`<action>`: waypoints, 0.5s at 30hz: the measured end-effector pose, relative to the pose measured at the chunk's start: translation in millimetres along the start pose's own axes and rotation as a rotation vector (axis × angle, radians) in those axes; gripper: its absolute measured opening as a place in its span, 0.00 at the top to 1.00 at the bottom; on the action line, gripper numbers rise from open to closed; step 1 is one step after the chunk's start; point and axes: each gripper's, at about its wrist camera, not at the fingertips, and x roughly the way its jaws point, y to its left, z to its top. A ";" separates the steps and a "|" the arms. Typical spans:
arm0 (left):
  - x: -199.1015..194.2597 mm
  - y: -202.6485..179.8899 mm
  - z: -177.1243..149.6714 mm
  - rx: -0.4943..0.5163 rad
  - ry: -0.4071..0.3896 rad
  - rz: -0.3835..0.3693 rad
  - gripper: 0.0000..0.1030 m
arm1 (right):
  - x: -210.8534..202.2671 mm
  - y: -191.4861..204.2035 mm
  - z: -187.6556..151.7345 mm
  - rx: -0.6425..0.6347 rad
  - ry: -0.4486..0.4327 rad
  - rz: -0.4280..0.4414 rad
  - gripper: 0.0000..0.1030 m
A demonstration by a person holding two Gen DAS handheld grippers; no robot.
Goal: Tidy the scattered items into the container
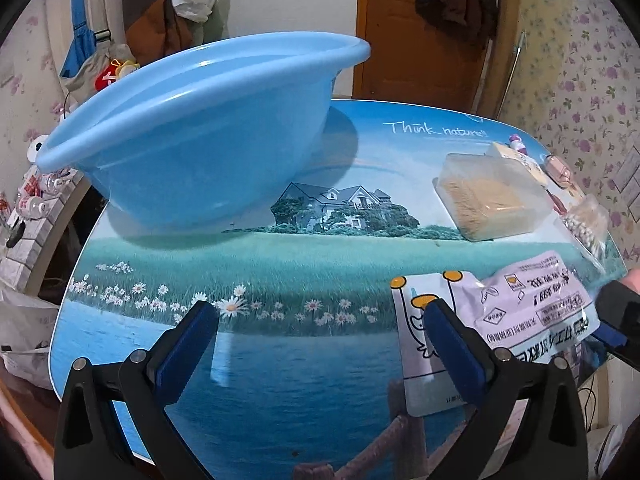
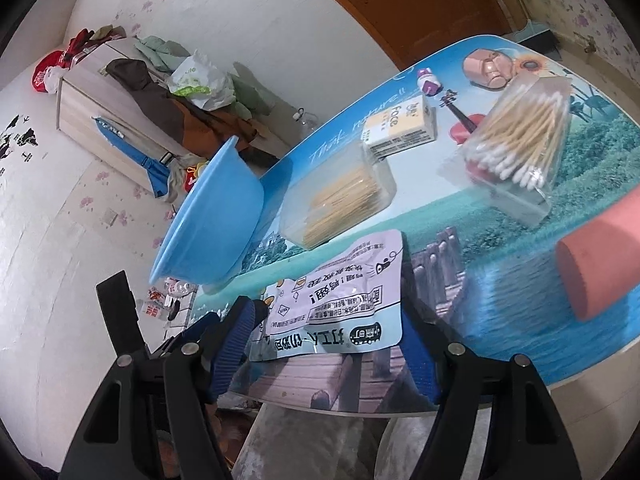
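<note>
Right wrist view: the snack pouch (image 2: pixel 336 300) lies flat at the table (image 2: pixel 520 320) edge between the right hand-held gripper (image 2: pixel 328 340) fingers, spread and not yet pinching. The left hand-held gripper (image 1: pixel 320 332) hovers spread and empty. The blue basin (image 1: pixel 192 132) waits beyond; a toothpick box (image 2: pixel 340 200) lies near the pouch, a cotton-swab box (image 2: pixel 516 136) farther off.

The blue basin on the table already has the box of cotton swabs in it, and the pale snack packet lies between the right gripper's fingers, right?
Not quite: the cotton swab box lies on the table, well apart from the blue basin, as the right wrist view shows. The snack packet does lie between the right gripper's fingers.
</note>
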 end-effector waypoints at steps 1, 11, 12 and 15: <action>0.0 -0.2 -0.2 -0.001 -0.002 0.001 0.00 | 2.4 -0.7 0.1 0.011 0.005 0.018 0.39; -13.1 8.5 -8.5 0.004 -0.010 -0.005 0.00 | 9.3 -8.7 -0.9 0.059 0.039 0.063 0.82; -14.1 9.0 -10.4 0.000 -0.012 -0.008 0.00 | 7.7 -5.6 -0.6 0.044 0.032 0.065 0.83; -19.2 10.4 -19.4 0.002 -0.025 -0.027 0.00 | 5.1 -0.8 -0.1 0.022 0.020 0.062 0.84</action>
